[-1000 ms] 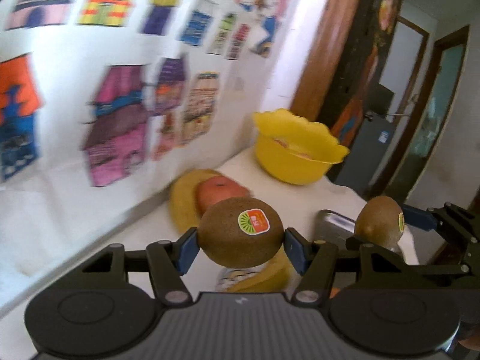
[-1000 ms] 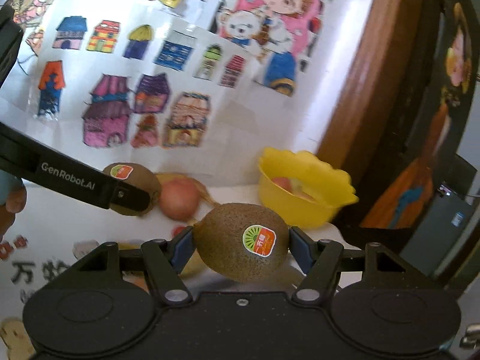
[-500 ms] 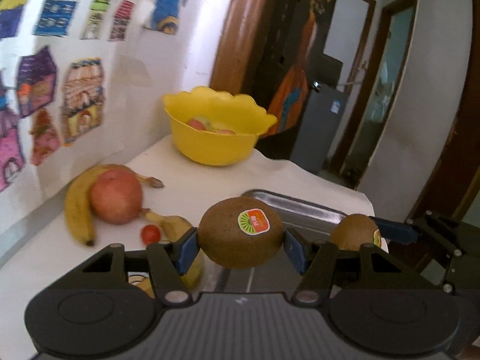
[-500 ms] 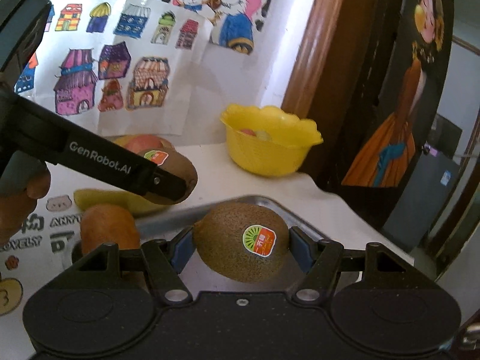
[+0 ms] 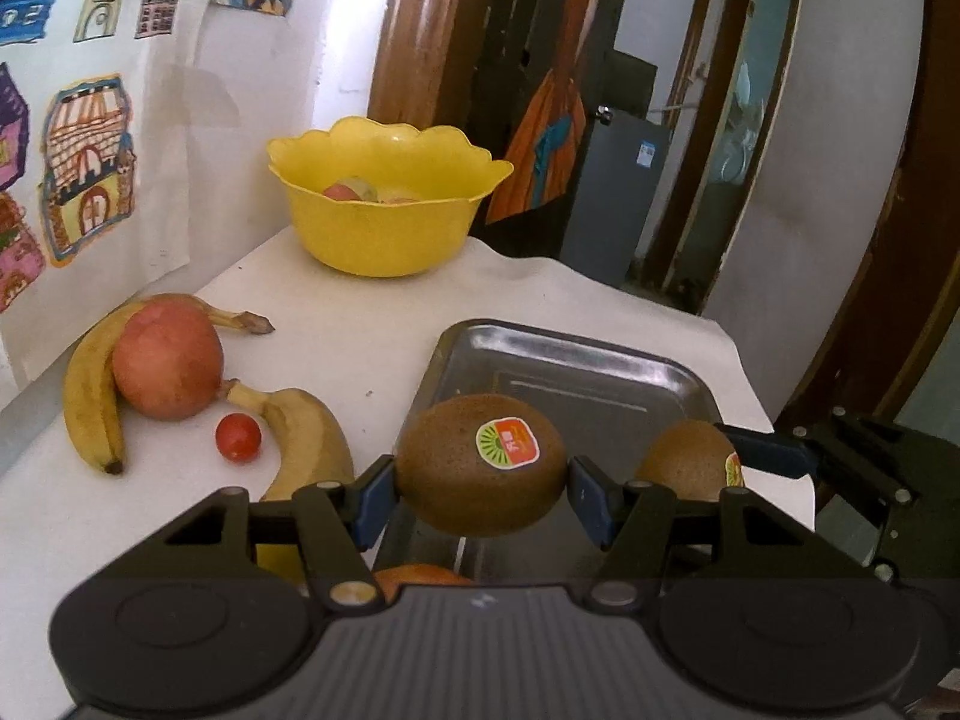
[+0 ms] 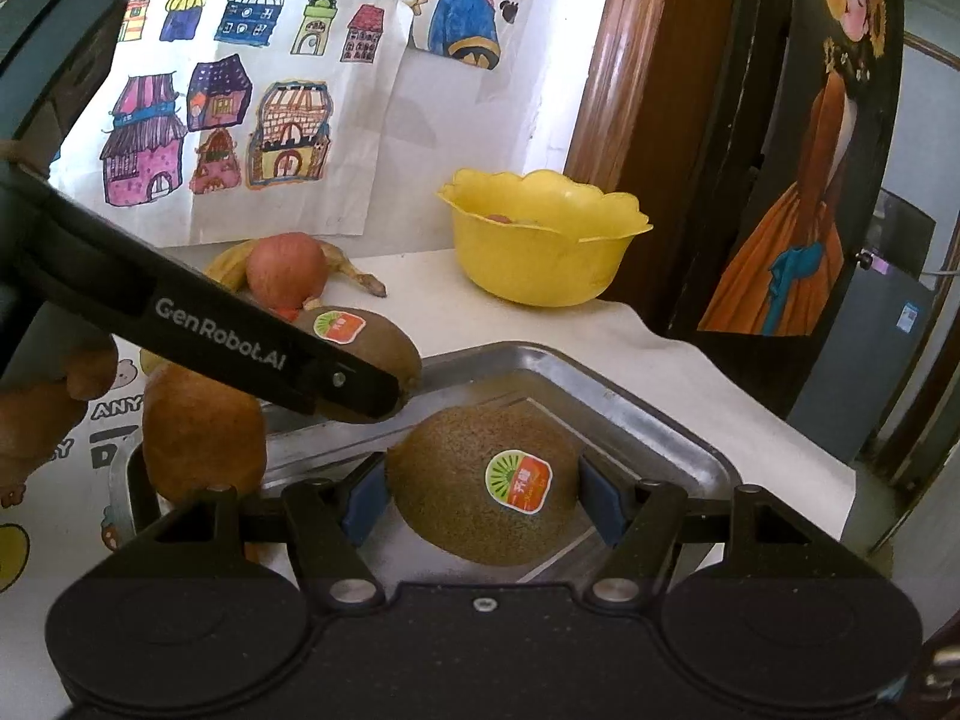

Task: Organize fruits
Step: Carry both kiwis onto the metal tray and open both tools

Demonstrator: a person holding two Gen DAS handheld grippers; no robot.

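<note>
Two kiwis are in my grip at once: my left gripper (image 5: 482, 489) has its jaws clamped on the left kiwi (image 5: 480, 471), sticker facing up, and my right gripper (image 6: 482, 495) has its jaws closed against both ends of the right kiwi (image 6: 483, 483). Both fruits hang over the metal tray (image 5: 654, 369), which sits on the white-covered tabletop (image 5: 360, 312) near its right edge. From the left wrist camera I see the right kiwi off to the right, above the tray's near right corner, and the left kiwi above the tray's near left part. From the right wrist camera the left kiwi sits above the tray's left rim, with the black finger of the left gripper crossing in front of it; I cannot tell whether either kiwi touches the tray floor. An orange-brown fruit (image 6: 201, 441) lies at the tray's near left corner. On the tabletop left of the tray lie two bananas (image 5: 90, 396), with a red apple (image 5: 168, 363) resting between them and a cherry tomato (image 5: 239, 437) just in front of the apple. A yellow bowl (image 5: 384, 240) with some fruit in it stands at the tabletop's far edge, by the wall with children's drawings (image 6: 228, 114).
</note>
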